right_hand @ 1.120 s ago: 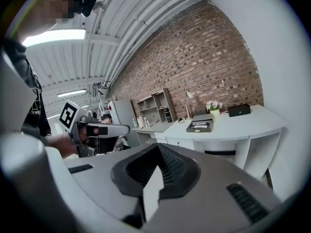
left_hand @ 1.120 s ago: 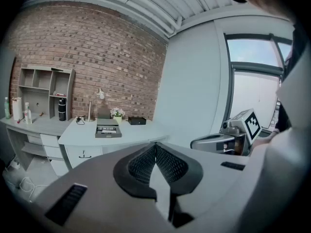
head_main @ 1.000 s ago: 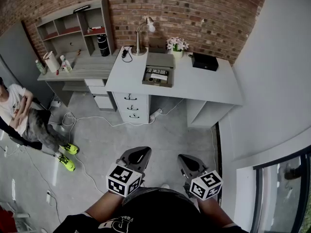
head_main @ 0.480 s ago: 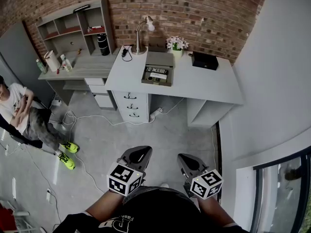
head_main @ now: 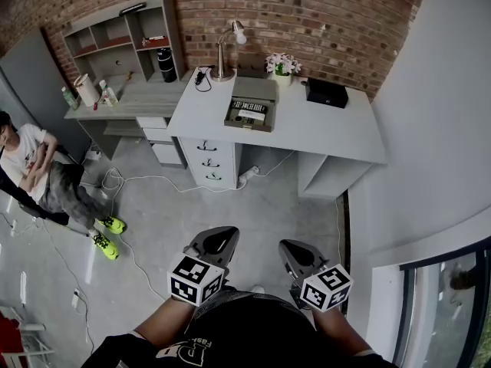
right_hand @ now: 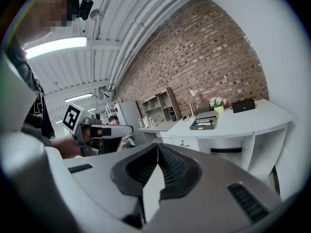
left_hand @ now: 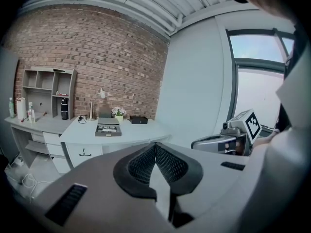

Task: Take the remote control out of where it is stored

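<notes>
the remote control [head_main: 248, 106] lies in an open grey box [head_main: 254, 90] on the white desk [head_main: 330, 125], upper centre of the head view; the left gripper [head_main: 215, 245] and right gripper [head_main: 296, 254] sit low in the frame, well apart from it; both pairs of jaws are pressed together on nothing
</notes>
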{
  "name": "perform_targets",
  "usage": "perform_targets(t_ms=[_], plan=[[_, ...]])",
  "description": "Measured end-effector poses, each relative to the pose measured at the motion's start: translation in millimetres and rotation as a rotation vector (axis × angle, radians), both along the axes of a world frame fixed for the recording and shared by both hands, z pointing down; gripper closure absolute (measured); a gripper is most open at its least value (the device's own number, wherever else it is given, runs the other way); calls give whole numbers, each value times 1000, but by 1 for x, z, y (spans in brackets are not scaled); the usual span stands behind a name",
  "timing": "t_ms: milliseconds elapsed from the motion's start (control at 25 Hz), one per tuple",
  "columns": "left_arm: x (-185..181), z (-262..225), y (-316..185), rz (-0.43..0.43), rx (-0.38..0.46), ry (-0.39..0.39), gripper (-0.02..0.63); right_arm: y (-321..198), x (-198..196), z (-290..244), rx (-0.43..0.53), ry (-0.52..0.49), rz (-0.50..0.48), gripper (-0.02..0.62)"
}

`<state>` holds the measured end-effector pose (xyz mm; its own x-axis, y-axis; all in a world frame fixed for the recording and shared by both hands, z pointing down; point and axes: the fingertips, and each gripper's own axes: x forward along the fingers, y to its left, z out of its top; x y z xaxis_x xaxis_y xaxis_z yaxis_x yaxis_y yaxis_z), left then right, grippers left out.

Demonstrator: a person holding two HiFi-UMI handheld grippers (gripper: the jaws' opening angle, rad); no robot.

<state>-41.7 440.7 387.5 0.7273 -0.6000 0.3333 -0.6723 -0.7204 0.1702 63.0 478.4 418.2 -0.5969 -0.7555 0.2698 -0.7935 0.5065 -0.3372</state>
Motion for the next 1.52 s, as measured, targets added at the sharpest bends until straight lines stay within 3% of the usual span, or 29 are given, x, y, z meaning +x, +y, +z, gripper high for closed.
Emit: perform_targets(t_ms=[400, 840, 1520], plan=[[16, 2, 13, -63, -20, 25, 598, 8, 31, 2, 21, 18, -22, 589], [7, 18, 19, -89, -42, -38, 598, 3, 25, 12, 3, -7, -43, 589], [-18, 36, -68, -75, -79, -56, 598, -81, 1, 25, -47, 10, -12, 589]])
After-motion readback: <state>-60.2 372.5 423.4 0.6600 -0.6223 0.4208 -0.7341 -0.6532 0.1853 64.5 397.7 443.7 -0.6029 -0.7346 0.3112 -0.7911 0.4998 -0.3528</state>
